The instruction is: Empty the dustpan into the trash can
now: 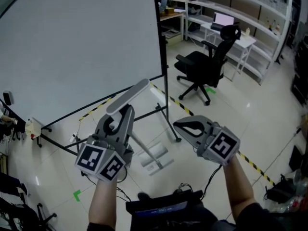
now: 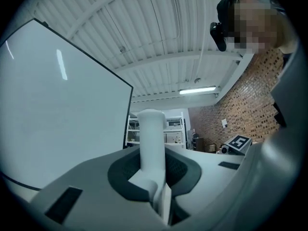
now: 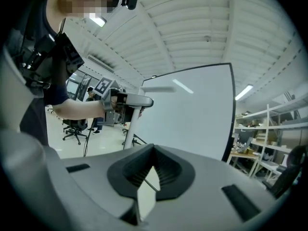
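My left gripper (image 1: pixel 126 110) is shut on the white grip (image 1: pixel 129 96) at the top of a long-handled dustpan. Its thin pole runs down to the white pan (image 1: pixel 155 157), low over the floor between my arms. In the left gripper view the white grip (image 2: pixel 151 134) stands upright between the dark pads of the left gripper (image 2: pixel 153 170). My right gripper (image 1: pixel 177 125) is shut beside it at the right, apart from the pole, with nothing seen in it. In the right gripper view, past the closed right gripper (image 3: pixel 153 150), the left gripper holds the grip (image 3: pixel 131 100). No trash can is in view.
A large whiteboard (image 1: pixel 77 42) on a black stand fills the left and front. A black office chair (image 1: pixel 202 69) stands beyond the right gripper. Yellow-black tape (image 1: pixel 180 105) crosses the pale floor. White shelves (image 1: pixel 240 13) and a desk with a laptop (image 1: pixel 224 20) line the back right.
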Demonstrator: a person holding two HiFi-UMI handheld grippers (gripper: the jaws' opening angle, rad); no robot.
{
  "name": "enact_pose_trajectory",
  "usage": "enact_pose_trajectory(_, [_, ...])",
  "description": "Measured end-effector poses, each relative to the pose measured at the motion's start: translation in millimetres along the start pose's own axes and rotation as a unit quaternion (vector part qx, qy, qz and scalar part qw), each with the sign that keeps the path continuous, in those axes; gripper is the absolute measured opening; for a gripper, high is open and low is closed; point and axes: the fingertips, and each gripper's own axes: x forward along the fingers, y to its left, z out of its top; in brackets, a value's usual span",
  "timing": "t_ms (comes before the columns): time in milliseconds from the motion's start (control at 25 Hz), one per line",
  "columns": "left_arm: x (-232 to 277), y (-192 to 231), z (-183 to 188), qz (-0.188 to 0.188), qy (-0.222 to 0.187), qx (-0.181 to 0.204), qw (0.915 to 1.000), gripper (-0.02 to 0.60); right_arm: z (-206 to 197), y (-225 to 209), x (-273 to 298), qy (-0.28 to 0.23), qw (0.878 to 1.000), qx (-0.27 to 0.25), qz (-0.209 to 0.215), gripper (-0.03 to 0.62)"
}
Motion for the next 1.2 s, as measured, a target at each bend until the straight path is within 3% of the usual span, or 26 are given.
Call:
enact_pose_trajectory(520, [82, -93, -15, -0.09, 0.015, 0.006, 0.9958, 0.038, -17, -53, -105, -0.049, 0.993, 0.055, -0.094, 0.014])
enact_pose_trajectory(1200, [147, -172, -38, -0.205, 0.03, -0.005, 0.9782, 0.038, -55, -67, -197, -0.007, 0.972, 0.098, -0.215, 0.014])
